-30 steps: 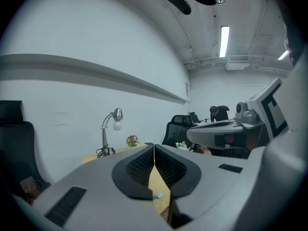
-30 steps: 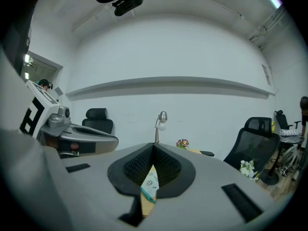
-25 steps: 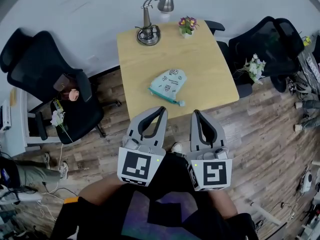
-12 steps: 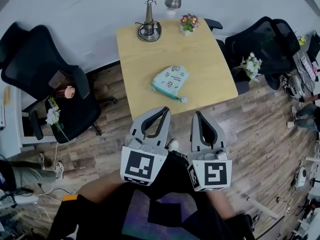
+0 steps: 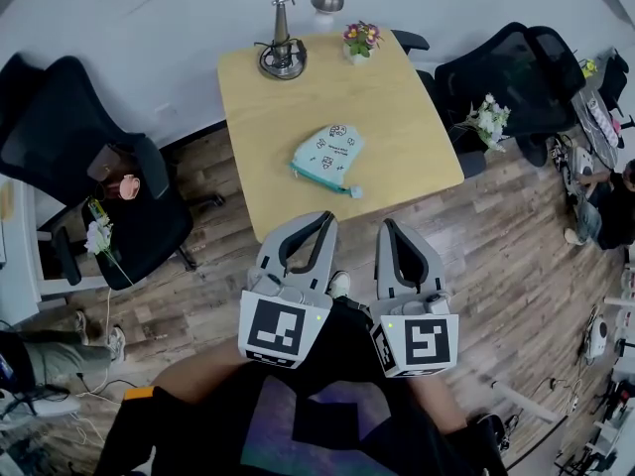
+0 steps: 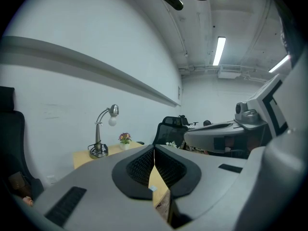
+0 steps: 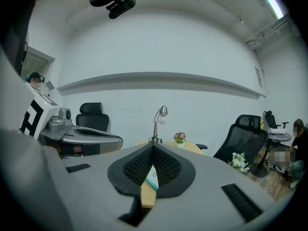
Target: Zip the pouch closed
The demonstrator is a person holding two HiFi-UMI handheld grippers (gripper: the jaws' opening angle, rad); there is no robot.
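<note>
While both sets of jaws sit pressed together and empty, my left gripper (image 5: 321, 216) and right gripper (image 5: 388, 223) hang side by side. Ahead, well apart, the teal pouch (image 5: 327, 154) lies on the wooden table (image 5: 397, 107).

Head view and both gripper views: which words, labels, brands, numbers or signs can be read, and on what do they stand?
No text can be read in any view.
On the pouch: dark prints, too small to read.
On the left gripper: a black-and-white square marker, a pattern with no letters.
On the right gripper: another square marker, no letters.
</note>
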